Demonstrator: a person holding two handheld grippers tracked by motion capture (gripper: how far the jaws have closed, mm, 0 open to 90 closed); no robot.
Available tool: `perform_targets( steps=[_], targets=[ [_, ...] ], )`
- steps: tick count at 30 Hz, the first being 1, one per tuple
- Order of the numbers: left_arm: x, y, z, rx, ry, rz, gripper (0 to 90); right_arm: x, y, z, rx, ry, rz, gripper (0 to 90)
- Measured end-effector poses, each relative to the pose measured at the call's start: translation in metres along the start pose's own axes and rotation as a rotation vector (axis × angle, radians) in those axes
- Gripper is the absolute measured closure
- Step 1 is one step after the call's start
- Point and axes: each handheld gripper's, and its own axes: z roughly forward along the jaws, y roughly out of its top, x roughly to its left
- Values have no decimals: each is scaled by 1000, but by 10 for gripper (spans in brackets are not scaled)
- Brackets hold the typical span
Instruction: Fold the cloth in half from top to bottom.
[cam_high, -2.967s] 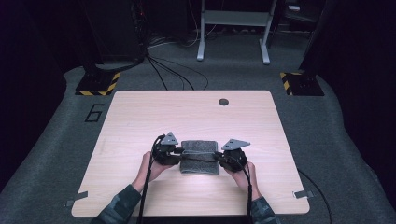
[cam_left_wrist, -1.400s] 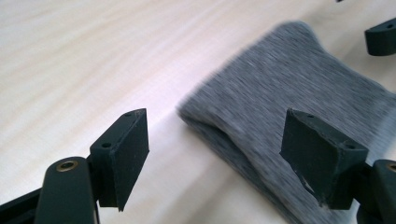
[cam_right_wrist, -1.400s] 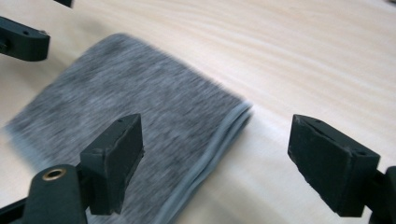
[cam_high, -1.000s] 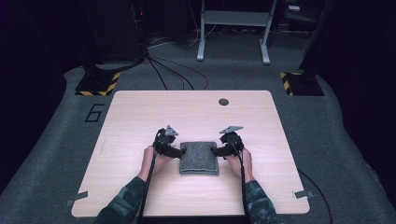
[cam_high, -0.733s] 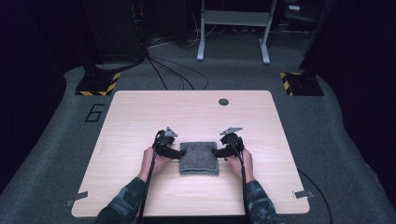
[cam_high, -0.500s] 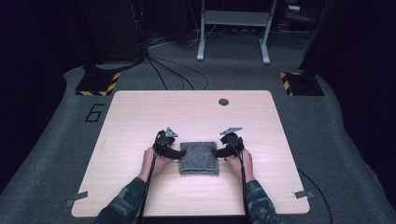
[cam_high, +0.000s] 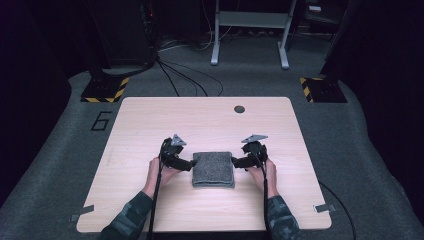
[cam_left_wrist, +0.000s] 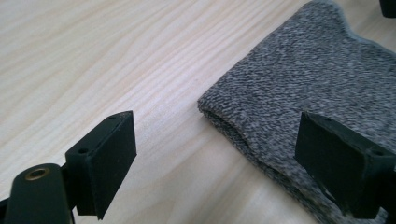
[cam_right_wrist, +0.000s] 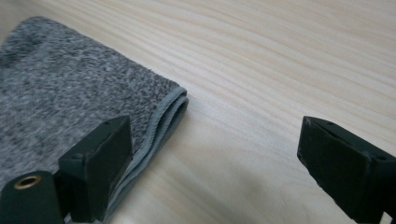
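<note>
A grey towel (cam_high: 213, 169) lies folded in a flat rectangle on the middle of the wooden table (cam_high: 150, 120). My left gripper (cam_high: 190, 164) is at the towel's left edge and my right gripper (cam_high: 235, 161) at its right edge, each held in a hand. Both have just been opening their jaws and stand open. In the left gripper view the left gripper (cam_left_wrist: 215, 135) hangs over a corner of the towel (cam_left_wrist: 303, 84) without pressing it. In the right gripper view the right gripper (cam_right_wrist: 215, 140) spans mostly bare wood, with the towel's (cam_right_wrist: 60, 84) hemmed edge beside one jaw.
A small dark round hole (cam_high: 239, 109) sits near the table's far edge. Beyond the table are grey carpet, black cables (cam_high: 180, 75), two yellow-and-black striped bases (cam_high: 105, 90) and a metal stand (cam_high: 250, 30). Bare wood surrounds the towel on all sides.
Three seconds ago both grippers gripped the towel's sides. They have let go and drawn slightly outward and up. The towel rests folded and still.
</note>
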Motion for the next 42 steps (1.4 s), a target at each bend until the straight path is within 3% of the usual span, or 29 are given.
perform_targets(
  steps=[12,14,25,32,42],
  targets=[
    [-8,-7,-36,-65,35,27,118,9,-6,-40,-48,15,-42,107],
    [-9,-9,-43,-57,36,37,118,9,-7,-48,-59,13,-45,109],
    [-17,-35,-74,-86,84,52,112,7,-30,-90,-110,-10,-50,117],
    [-12,-61,-89,-82,124,28,111,-3,-57,-106,-113,-58,-12,119],
    [2,-108,-98,-34,165,-69,85,-27,-100,-107,-53,-132,73,122]
  ],
)
